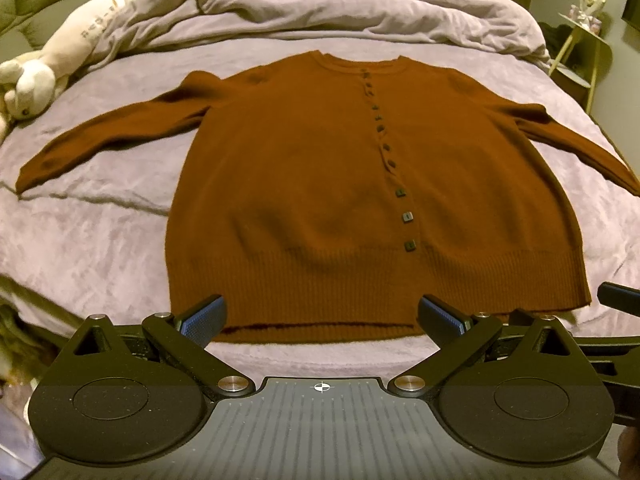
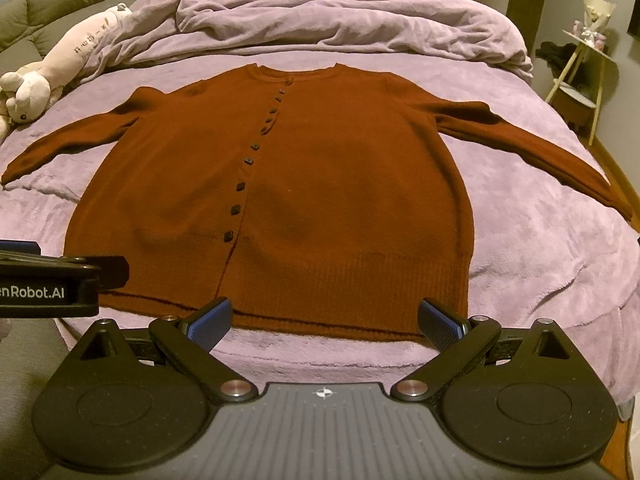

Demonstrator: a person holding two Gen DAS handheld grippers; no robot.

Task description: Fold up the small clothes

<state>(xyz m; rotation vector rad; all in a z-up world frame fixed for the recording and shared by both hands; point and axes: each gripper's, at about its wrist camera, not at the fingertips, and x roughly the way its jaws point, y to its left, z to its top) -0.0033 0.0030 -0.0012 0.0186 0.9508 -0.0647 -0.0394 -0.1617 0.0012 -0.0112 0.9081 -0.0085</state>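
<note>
A rust-brown buttoned cardigan (image 1: 304,184) lies flat and face up on the bed, both sleeves spread out to the sides, hem toward me. It also shows in the right wrist view (image 2: 320,184). My left gripper (image 1: 320,316) is open and empty, hovering just before the hem's middle. My right gripper (image 2: 324,318) is open and empty, just before the hem's right half. The left gripper's body (image 2: 48,280) shows at the left edge of the right wrist view.
The bed has a lilac sheet (image 1: 100,232) with a rumpled lilac duvet (image 1: 340,4) at the far end. A white plush toy (image 1: 52,64) lies at the far left. A small side table (image 2: 580,76) stands right of the bed.
</note>
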